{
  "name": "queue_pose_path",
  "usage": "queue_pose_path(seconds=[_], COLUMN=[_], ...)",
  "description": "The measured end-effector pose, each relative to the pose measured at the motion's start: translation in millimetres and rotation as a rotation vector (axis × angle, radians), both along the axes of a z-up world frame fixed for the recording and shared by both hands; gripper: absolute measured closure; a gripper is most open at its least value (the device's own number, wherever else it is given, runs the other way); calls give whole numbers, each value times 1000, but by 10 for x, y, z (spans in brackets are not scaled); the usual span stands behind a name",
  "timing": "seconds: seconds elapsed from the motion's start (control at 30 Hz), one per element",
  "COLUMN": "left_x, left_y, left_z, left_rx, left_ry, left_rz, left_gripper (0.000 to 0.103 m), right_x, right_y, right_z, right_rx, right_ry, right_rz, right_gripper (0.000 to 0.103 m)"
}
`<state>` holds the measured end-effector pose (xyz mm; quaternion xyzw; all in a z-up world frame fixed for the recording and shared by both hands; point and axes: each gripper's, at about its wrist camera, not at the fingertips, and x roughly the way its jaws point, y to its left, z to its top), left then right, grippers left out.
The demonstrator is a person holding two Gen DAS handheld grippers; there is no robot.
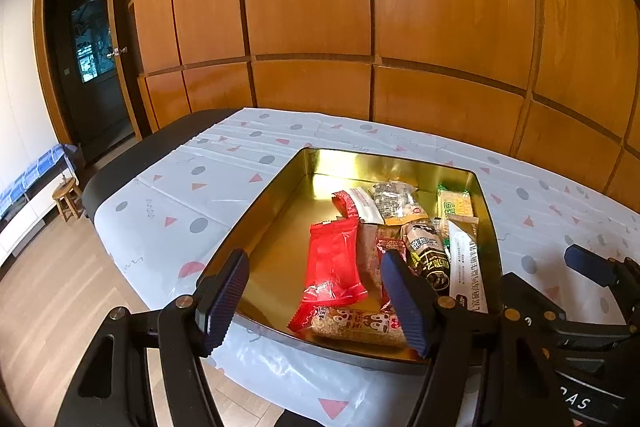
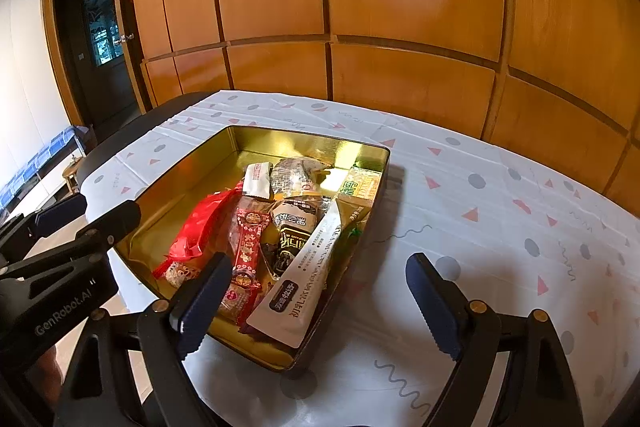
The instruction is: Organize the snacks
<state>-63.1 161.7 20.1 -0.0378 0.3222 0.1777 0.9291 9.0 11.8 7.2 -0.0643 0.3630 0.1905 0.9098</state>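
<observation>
A gold-lined tin (image 1: 280, 203) sits on the table and holds several snack packets. Among them are a red wrapper (image 1: 336, 259), a long white sachet (image 1: 466, 267), a dark packet (image 1: 428, 255) and a sesame bar (image 1: 356, 325). My left gripper (image 1: 314, 299) hovers open over the tin's near edge, and its pads touch nothing. My right gripper (image 2: 320, 307) is open above the tin's (image 2: 192, 171) near right corner, over the white sachet (image 2: 308, 275) without touching it. A red patterned packet (image 2: 248, 243) lies beside the dark packet (image 2: 292, 235).
The table carries a white cloth (image 2: 500, 211) with grey dots and pink triangles, bare to the right of the tin. Wooden cabinet panels (image 1: 360, 7) rise behind it. At far left are a doorway (image 1: 92, 67), a small stool (image 1: 66, 201) and wooden floor.
</observation>
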Motion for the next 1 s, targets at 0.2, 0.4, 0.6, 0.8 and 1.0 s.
queue_pose_path(seconds=[0.2, 0.4, 0.6, 0.8, 1.0], left_x=[-14, -24, -38, -39, -40], left_y=[17, 57, 66, 64, 66], left_z=[-3, 2, 11, 12, 17], left_rx=[4, -14, -18, -20, -27], left_ry=[-4, -5, -13, -13, -14], left_rz=[9, 16, 25, 24, 25], left_gripper=[34, 34, 34, 34, 34], right_x=[-7, -20, -34, -39, -33], right_y=[22, 40, 47, 50, 54], right_z=[-13, -11, -8, -4, 2], right_rx=[-6, -11, -15, -17, -19], right_ry=[2, 0, 0, -2, -2], right_rz=[5, 10, 15, 17, 19], right_gripper=[13, 13, 13, 13, 12])
